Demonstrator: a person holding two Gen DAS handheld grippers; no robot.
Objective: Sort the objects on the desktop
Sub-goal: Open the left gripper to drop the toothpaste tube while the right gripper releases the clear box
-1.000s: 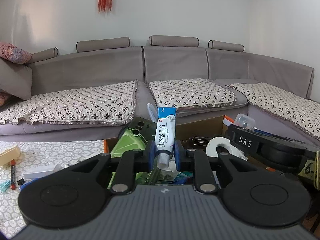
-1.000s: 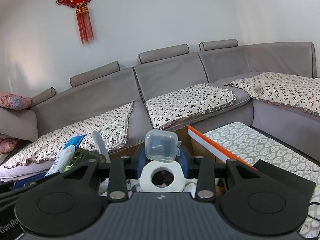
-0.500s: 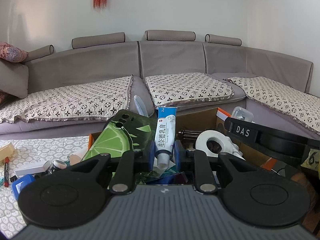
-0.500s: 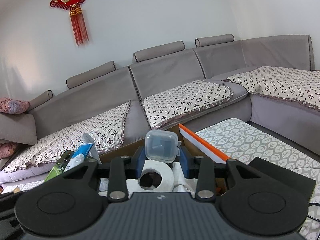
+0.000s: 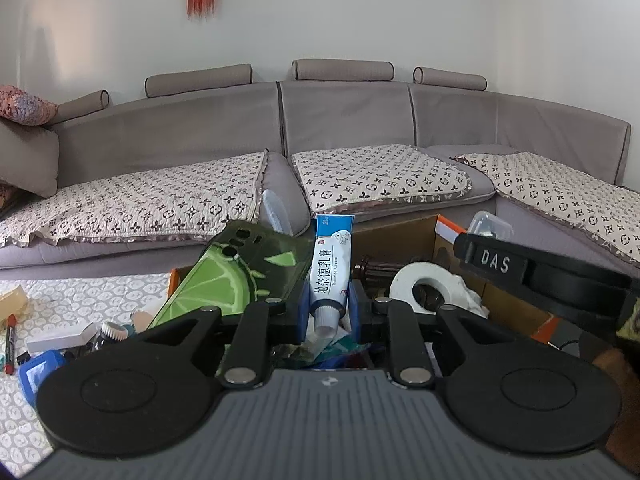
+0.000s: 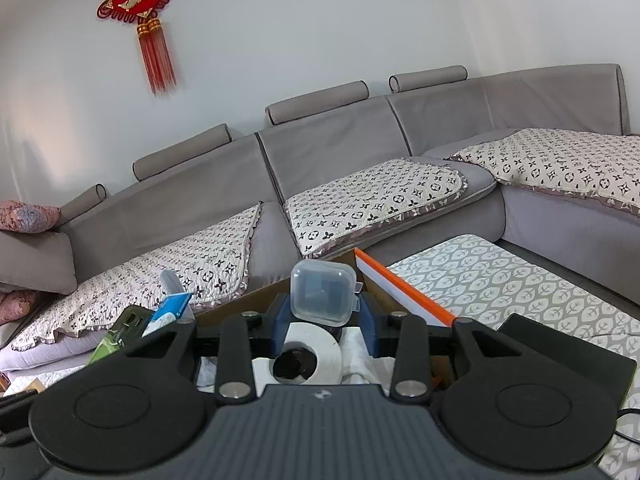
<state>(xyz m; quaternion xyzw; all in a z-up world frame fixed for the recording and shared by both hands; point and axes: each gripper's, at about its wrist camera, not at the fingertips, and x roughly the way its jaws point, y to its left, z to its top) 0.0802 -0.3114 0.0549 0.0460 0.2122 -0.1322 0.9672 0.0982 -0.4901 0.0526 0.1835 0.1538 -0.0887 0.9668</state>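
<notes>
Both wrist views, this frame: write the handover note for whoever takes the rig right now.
Left tool: shut on the ointment tube, held upright over the cardboard box.
Right tool: shut on the clear plastic case, also above the box.
Already in the box: green phone case, tape roll, tissue and other small things.
Left to do: release both items into the box, then collect what lies on the table at left: red marker, blue item, small bottle, white box.
</notes>
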